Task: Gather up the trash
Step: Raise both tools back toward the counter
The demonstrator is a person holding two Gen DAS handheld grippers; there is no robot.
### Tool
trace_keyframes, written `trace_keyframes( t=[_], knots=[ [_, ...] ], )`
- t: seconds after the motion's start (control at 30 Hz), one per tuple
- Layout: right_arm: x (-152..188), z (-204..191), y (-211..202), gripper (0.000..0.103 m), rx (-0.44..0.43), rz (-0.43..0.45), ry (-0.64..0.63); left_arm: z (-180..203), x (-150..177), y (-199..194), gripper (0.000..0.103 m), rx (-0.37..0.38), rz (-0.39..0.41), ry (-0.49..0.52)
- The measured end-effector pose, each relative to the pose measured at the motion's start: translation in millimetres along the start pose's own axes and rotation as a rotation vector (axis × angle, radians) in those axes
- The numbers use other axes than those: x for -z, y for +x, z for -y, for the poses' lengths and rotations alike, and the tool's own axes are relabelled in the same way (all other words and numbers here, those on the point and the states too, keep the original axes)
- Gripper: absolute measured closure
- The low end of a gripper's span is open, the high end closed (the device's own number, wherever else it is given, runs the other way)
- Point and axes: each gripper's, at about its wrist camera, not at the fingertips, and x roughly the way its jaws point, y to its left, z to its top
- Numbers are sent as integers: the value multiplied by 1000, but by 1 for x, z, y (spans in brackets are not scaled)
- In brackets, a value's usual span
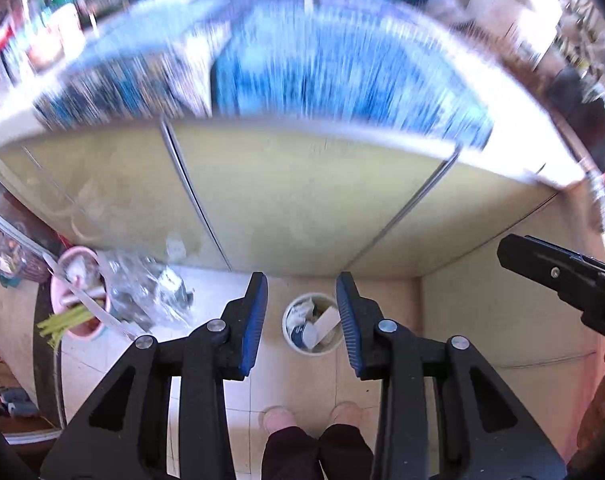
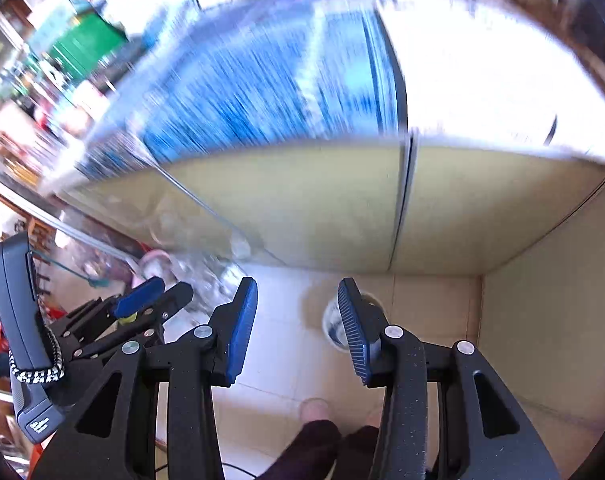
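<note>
In the left wrist view my left gripper [image 1: 301, 282] hangs high over the floor, open, with nothing between its blue pads. Far below it stands a small white trash bin [image 1: 312, 326] holding crumpled paper and wrappers. One black finger of my right gripper [image 1: 542, 266] shows at the right edge. In the right wrist view my right gripper [image 2: 297, 285] is also open and empty. The bin [image 2: 333, 320] is half hidden behind its right finger. The left gripper [image 2: 150, 294] shows at the left, holding nothing.
A yellow-green cabinet front [image 1: 302, 200] rises behind the bin, topped by a blurred counter with blue patterned cloth [image 1: 322, 72]. A pink bucket [image 1: 78, 292] and a clear plastic bag [image 1: 146, 292] sit on the floor at left. The person's feet [image 1: 314, 416] stand below.
</note>
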Motion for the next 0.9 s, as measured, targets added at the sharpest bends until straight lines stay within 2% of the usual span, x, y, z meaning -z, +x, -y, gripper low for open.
trace_keyframes(
  t=[0.07, 0.2, 0.33, 0.4, 0.57, 0.7, 0.9],
  knots=[
    [-6, -11, -23, 64, 5, 38, -4, 0, -13, -37, 68, 10, 41, 6],
    [-17, -31, -69, 61, 38, 124, -23, -1, -33, -94, 58, 30, 134, 20],
    [-27, -41, -104, 59, 66, 219, -19, -1, -56, -132, 50, 30, 227, 41],
    [-37, -42, -120, 58, 70, 259, -9, 1, -69, -146, 42, 32, 261, 45],
    [-70, -37, -147, 55, 102, 338, -5, 7, -107, -167, 31, 41, 309, 61],
    [-101, -21, -151, 55, 98, 387, -4, 12, -144, -170, 14, 36, 365, 41],
    [-153, 13, -149, 55, 80, 402, -31, 33, -206, -156, 14, 21, 398, -4]
  ],
)
